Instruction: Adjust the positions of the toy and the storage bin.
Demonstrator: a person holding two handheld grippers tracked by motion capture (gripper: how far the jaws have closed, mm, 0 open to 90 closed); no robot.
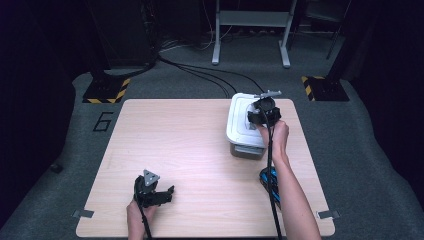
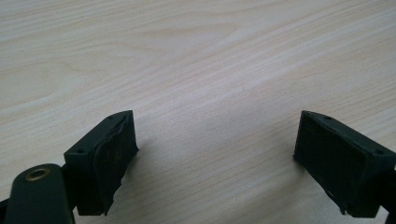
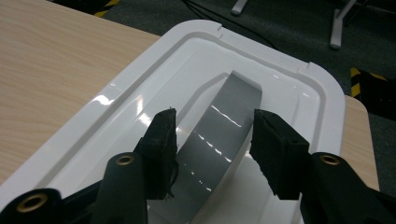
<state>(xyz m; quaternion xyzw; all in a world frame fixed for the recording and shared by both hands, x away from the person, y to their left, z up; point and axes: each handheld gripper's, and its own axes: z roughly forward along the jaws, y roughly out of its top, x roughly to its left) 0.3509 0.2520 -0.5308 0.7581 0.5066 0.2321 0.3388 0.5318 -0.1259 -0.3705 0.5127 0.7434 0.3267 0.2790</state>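
Wooden table [image 1: 190, 150]: grey handle [image 3: 224, 135] of white lid [image 3: 140, 121] between right gripper [image 3: 212, 154] jaws.

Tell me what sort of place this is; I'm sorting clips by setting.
Probably a lab or recording studio: a lone wooden table on grey carpet, dark surroundings, cables across the floor, and hazard-striped stand bases.

grey handle [image 3: 224, 135] upright on white lid [image 3: 140, 107]

High view looks down on the table [image 1: 200, 150]; both gripper views sit close above it.
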